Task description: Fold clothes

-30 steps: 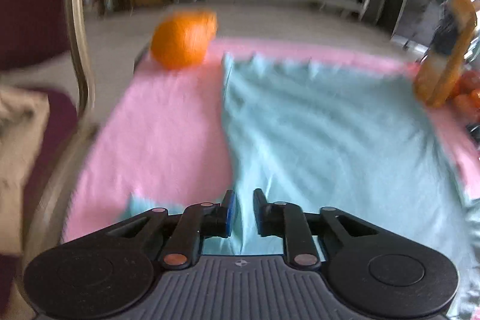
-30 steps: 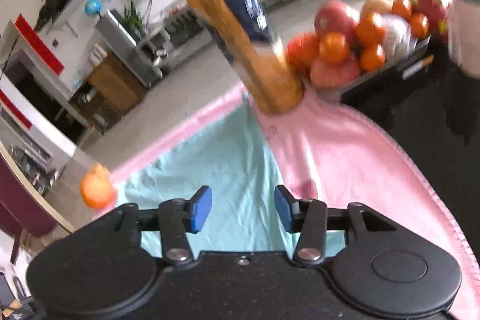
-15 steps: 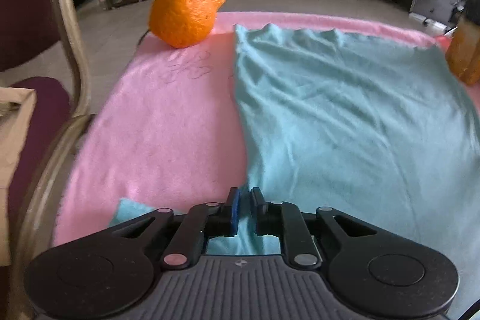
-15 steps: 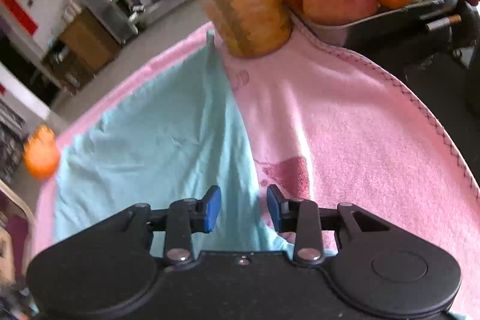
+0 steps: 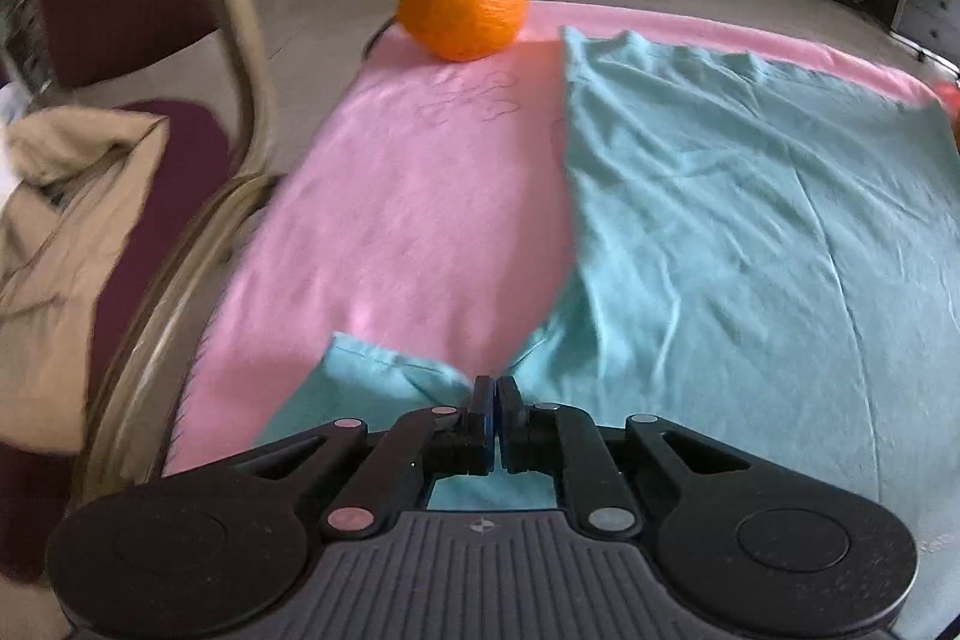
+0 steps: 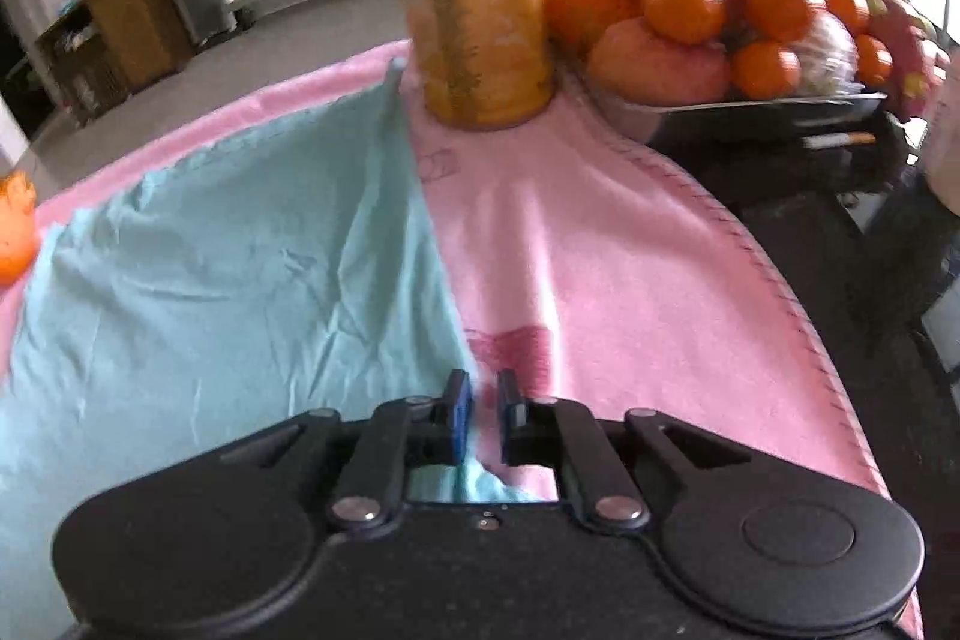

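A teal garment (image 5: 750,232) is spread flat over a pink towel (image 5: 420,196) that covers the work surface. The left gripper (image 5: 495,391) is seen with its jaws pressed almost together, and a raised fold of the teal cloth at the garment's near left edge is pinched between them; a small flap of the same cloth lies just left of the jaws. Ahead of these jaws and to their left, an orange mesh-wrapped fruit (image 5: 471,1) rests on the far part of the towel, touching it. Further left, a chair (image 5: 240,58) with beige cloth (image 5: 66,220) on its seat is visible.

The right gripper (image 6: 483,394) has just been closing; its jaws are now narrow, with a slim gap, and the garment's right edge (image 6: 240,280) runs between them, though pad contact cannot be made out. Ahead of these jaws an orange juice bottle (image 6: 480,22) stands on the towel (image 6: 630,280), just beside the garment's far corner. To the right of the bottle a metal tray (image 6: 750,112) heaped with fruit (image 6: 684,7) is set.
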Motion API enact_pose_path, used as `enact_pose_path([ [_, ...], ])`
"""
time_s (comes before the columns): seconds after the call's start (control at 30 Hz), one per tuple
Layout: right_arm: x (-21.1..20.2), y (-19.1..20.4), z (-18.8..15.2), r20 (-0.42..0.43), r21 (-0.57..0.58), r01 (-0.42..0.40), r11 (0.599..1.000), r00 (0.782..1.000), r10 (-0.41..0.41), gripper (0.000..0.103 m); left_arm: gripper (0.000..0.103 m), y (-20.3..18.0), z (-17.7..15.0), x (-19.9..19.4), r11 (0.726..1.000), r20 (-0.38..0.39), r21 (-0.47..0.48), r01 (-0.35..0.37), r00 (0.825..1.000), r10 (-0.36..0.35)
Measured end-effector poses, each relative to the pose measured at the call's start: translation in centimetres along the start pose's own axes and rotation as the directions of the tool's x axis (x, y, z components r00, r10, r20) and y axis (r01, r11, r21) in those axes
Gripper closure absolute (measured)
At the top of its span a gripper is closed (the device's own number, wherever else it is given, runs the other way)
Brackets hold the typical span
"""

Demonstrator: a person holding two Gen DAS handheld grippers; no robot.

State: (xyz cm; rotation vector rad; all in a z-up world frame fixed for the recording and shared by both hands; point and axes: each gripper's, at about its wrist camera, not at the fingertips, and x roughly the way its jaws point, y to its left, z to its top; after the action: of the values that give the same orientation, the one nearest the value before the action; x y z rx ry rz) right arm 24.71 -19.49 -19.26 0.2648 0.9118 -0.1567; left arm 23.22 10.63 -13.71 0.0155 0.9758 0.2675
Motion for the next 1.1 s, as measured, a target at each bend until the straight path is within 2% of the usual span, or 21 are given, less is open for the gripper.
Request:
enact_pose_path([
  [0.1, -4.0, -1.4, -0.1, 0.022, 0.065, -0.051, 0.997, 0.999, 0.050, 0.089, 0.091, 0.3, -0.3, -3.4, 0.998, 0.075, 0.020, -0.054, 0.996, 0.053],
  [0.17, -7.0, -2.5, -0.5, 0.041, 0.118, -0.108, 0.987, 0.994, 0.103, 0.082, 0.091, 0.5, -1.0, -5.8, 0.998, 0.117, 0.020, -0.066, 0.991, 0.063],
  [0.27, -10.8, -4.1, -2.6, 0.069, 0.204, -0.221, 0.954, 0.975, 0.211, 0.072, 0.091, 0.4, -2.8, -7.5, 1.000, 0.104, 0.000, 0.023, 0.994, -0.023],
  [0.33, -12.1, -4.9, -4.4, 0.073, 0.242, -0.277, 0.930, 0.961, 0.267, 0.070, 0.090, -1.0, -3.7, -6.8, 0.996, 0.068, 0.041, 0.077, 0.995, -0.079],
  [0.43, -9.5, -4.2, -5.6, -0.013, 0.264, -0.286, 0.921, 0.954, 0.300, 0.072, 0.090, -3.5, -4.8, -5.1, 0.985, 0.022, 0.111, 0.133, 0.990, -0.137],
  [0.47, -8.0, -3.7, -5.6, -0.045, 0.274, -0.301, 0.913, 0.945, 0.325, 0.087, 0.090, -4.4, -4.9, -4.3, 0.981, 0.012, 0.133, 0.142, 0.989, -0.145],
  [0.5, -6.5, -3.1, -5.6, -0.076, 0.285, -0.316, 0.905, 0.934, 0.350, 0.093, 0.090, -5.1, -4.9, -3.5, 0.978, 0.007, 0.144, 0.148, 0.989, -0.150],
  [0.6, -3.1, -1.2, -5.2, -0.136, 0.255, -0.351, 0.901, 0.909, 0.393, 0.096, 0.090, -6.0, -5.3, -2.2, 0.977, 0.037, 0.183, 0.114, 0.992, -0.122],
  [0.67, -1.7, -0.7, -5.2, -0.162, 0.233, -0.344, 0.910, 0.908, 0.385, 0.096, 0.086, -5.6, -5.5, -2.1, 0.976, 0.052, 0.188, 0.110, 0.991, -0.122],
  [0.7, -1.2, -0.9, -5.3, -0.172, 0.242, -0.326, 0.914, 0.912, 0.371, 0.095, 0.085, -4.9, -5.5, -2.1, 0.979, 0.042, 0.167, 0.116, 0.991, -0.125],
  [0.73, -1.1, -1.5, -5.6, -0.177, 0.257, -0.300, 0.919, 0.920, 0.350, 0.099, 0.085, -4.0, -5.6, -2.2, 0.983, 0.026, 0.141, 0.118, 0.992, -0.123],
  [0.8, -1.2, -3.5, -6.1, -0.166, 0.311, -0.261, 0.914, 0.932, 0.323, 0.103, 0.085, -2.2, -6.0, -2.6, 0.990, -0.010, 0.106, 0.097, 0.995, -0.097],
  [0.83, -1.7, -4.8, -6.3, -0.152, 0.332, -0.230, 0.915, 0.944, 0.293, 0.103, 0.082, -1.5, -6.3, -2.9, 0.991, -0.022, 0.113, 0.069, 0.997, -0.067],
  [0.93, -4.0, -8.3, -7.0, -0.125, 0.347, -0.086, 0.934, 0.983, 0.137, 0.103, 0.086, -0.1, -8.0, -3.8, 0.989, -0.050, 0.145, -0.035, 0.998, 0.043],
  [1.0, -6.2, -9.9, -7.6, -0.103, 0.351, -0.023, 0.936, 0.993, 0.063, 0.097, 0.092, 1.0, -9.2, -5.1, 0.992, -0.050, 0.124, -0.025, 0.998, 0.032],
  [1.1, -10.3, -11.0, -9.1, -0.016, 0.353, -0.102, 0.930, 0.993, 0.115, 0.096, 0.092, 1.7, -10.9, -7.9, 0.993, 0.004, 0.110, 0.029, 1.000, -0.030],
])
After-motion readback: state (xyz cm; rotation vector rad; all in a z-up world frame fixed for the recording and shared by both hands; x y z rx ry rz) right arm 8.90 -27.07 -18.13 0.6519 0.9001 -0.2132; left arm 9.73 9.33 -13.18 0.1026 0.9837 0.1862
